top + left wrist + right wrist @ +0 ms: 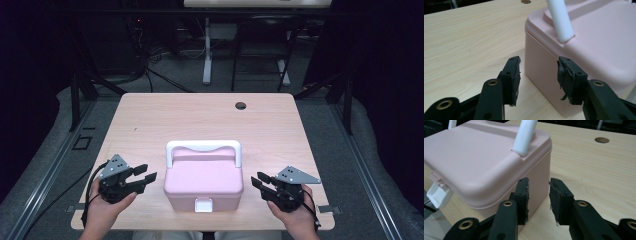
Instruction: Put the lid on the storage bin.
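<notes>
Your pink box (203,181) sits on the wooden table (150,120) near the edge closest to you, about midway between your two hands. Its lid is down, the white handle (203,146) stands up over the far half of the lid, and the white latch (203,204) hangs at the middle of the front wall, at 6 o'clock on the box as seen from the high view.

Your left gripper (145,176) rests at the box's 9 o'clock, just beside the left wall but not touching it. Its jaws point toward the box and stand moderately wide, with nothing between them. In the left gripper view, the left gripper (539,77) faces the near left corner of the box (584,50); the pads are clear of the pink wall, and the worn rubber on the right-hand pad is frayed at its edge. One leg of the handle (561,20) rises from the lid just above.

Your right gripper (260,181) sits at the box's 3 o'clock, also close to the wall and apart from it. Its jaws show a narrower gap, and they grip nothing. In the right gripper view, the right gripper (538,200) aims at the side wall of the box (479,160) below the handle's (525,136) other leg, and the latch (437,193) shows at the left.

A round hole (240,105) lies in the table at 1 o'clock from the box, well apart from it.
</notes>
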### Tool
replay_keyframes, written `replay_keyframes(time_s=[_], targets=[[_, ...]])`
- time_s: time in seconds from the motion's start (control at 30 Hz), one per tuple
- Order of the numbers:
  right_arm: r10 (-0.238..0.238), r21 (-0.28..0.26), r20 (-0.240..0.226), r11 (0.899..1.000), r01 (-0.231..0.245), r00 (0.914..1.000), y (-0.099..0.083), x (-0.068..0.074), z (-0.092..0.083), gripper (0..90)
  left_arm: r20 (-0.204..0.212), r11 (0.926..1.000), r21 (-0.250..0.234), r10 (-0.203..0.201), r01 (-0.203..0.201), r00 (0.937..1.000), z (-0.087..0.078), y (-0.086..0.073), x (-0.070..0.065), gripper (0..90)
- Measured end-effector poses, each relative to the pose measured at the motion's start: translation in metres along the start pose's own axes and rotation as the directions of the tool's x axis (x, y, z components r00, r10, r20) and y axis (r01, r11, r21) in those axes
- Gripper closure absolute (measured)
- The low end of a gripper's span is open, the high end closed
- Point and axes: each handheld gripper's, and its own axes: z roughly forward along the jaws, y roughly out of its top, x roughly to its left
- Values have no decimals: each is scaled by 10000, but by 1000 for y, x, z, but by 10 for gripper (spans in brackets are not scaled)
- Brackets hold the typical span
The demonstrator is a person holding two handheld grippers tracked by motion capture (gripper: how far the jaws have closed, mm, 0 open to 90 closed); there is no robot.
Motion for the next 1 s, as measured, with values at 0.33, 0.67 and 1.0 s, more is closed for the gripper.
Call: replay_keyframes(time_s=[0.33, 0.67, 1.0], targets=[[51, -3, 401, 10000, -51, 9992, -5, -11, 5, 622, -343, 9990, -145, -421, 416, 9985, 11, -3, 16, 483], [-46, 22, 794, 10000, 44, 9968, -11, -22, 11, 553, -758, 9964, -97, -844, 839, 9935, 15, -19, 31, 463], [-112, 230, 986, 9997, 89, 9951, -19, -26, 18, 527, -942, 9947, 35, -1016, 1024, 9904, 19, -34, 37, 463]])
